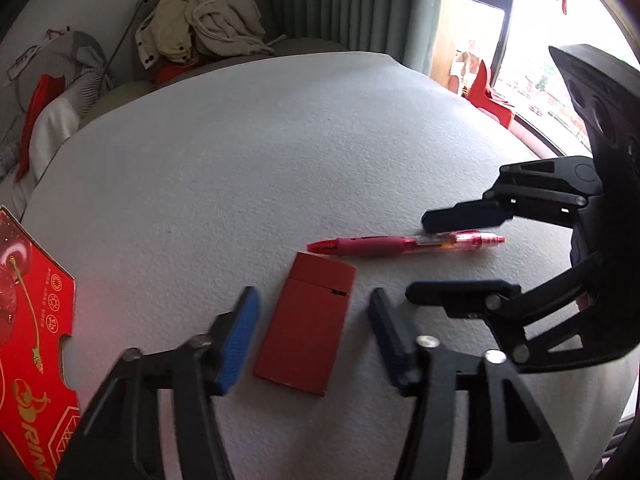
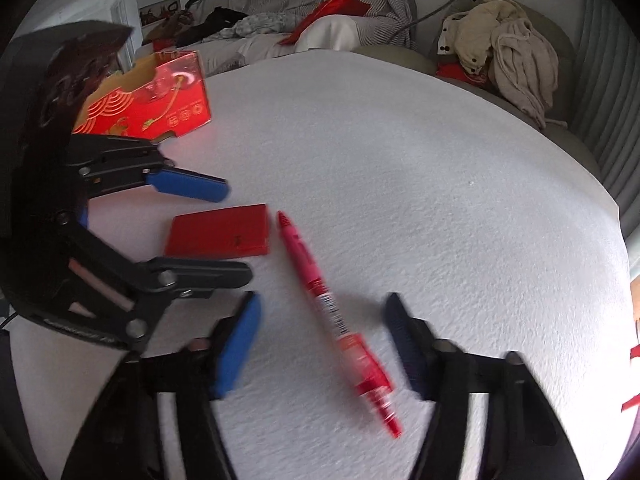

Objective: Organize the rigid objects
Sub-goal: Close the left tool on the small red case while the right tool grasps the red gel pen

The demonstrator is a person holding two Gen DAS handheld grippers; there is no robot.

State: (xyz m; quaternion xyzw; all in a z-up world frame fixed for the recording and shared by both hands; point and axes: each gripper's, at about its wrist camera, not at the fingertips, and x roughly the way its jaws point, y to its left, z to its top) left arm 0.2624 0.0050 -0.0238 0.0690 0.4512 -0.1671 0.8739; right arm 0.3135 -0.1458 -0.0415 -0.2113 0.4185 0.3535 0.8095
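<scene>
Red and flat, a small box [image 1: 306, 326] lies on the white surface [image 1: 280, 152] between the blue pads of the left claw [image 1: 310, 338]. Its long axis runs from about 7 o'clock to 1 o'clock in the left wrist view, the lidded end pointing away toward 1 o'clock. The pads stand partly apart on either side with white showing in both gaps, so the left claw is released and grips nothing.

Just beyond the box, at its 1 o'clock, lies a red pen [image 1: 404, 245], close but apart from it. In the right wrist view the pen [image 2: 340, 326] lies between the pads of the right claw [image 2: 324, 344], its long axis running from 11 o'clock to 5 o'clock. The end at 5 o'clock is blurred. These pads also stand clear of it, so the right claw is released too.

At 9 o'clock, well apart, a red printed carton [image 1: 28, 344] sits at the surface's edge.
</scene>
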